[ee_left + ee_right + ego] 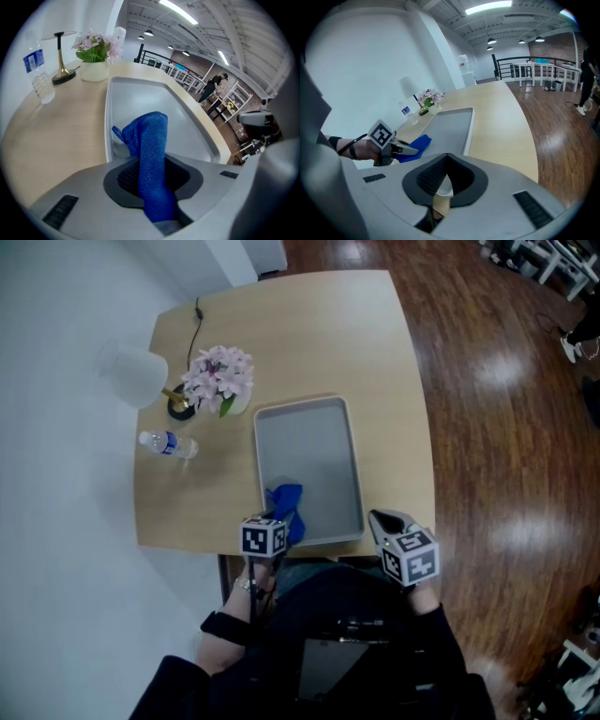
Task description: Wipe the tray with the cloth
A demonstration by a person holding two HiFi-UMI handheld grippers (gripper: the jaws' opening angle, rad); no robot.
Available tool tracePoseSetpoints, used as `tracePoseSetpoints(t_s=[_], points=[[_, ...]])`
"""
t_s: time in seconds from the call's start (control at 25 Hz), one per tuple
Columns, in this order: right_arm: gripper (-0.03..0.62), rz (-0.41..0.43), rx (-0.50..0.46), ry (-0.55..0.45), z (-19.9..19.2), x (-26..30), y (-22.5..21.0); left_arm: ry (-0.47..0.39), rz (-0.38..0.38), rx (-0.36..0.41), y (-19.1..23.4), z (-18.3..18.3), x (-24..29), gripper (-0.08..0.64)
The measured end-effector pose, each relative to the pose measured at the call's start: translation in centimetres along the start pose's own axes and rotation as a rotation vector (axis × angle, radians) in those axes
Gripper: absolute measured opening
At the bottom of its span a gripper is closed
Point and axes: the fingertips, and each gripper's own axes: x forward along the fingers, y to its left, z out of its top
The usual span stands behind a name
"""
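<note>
L gripper (280, 518) is clamped on the cloth (288, 502). In the L gripper view the jaws stand narrow, and a fold of blue cloth (153, 140) is pinched between the pads and sticks out past the tips. The cloth lies at the near L corner of the tray (314, 456), partly on the tray floor, w/ the gripper tilted down over it.

R gripper (378, 518) sits at the tray's near R corner. In its own view the jaws are nearly together and the tips meet. A pale strip shows in the gap, which looks like the tray rim, so it appears to be pinching the rim there. From that side L gripper (410, 149) shows w/ cloth (415, 143) bunched at its tip, on the tray (451, 124).

The tray is grey w/ a raised rim and lies lengthwise on the table (309, 334) toward the near edge. Rest of the tray floor is bare.

Far L of the tray are flowers (220, 374), a lamp (139, 378) just beside them and a bottle (169, 443) lying on its side, all apart from the tray.
</note>
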Motion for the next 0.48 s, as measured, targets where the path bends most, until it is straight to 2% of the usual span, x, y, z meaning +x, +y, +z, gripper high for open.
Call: tracePoseSetpoints(t_s=[0.16, 0.32, 0.48], points=[[0.005, 0.002, -0.003, -0.005, -0.3, -0.4, 0.4, 0.006, -0.02, -0.017, -1.4, -3.1, -0.9, 0.114], [0.005, 0.002, -0.008, -0.015, -0.2, -0.3, 0.5, 0.008, -0.015, -0.01, -1.4, -3.3, -0.7, 0.114], [0.005, -0.003, -0.01, -0.025, -0.1, -0.6, 0.4, 0.002, -0.045, -0.004, -1.8, -2.6, -0.9, 0.113]])
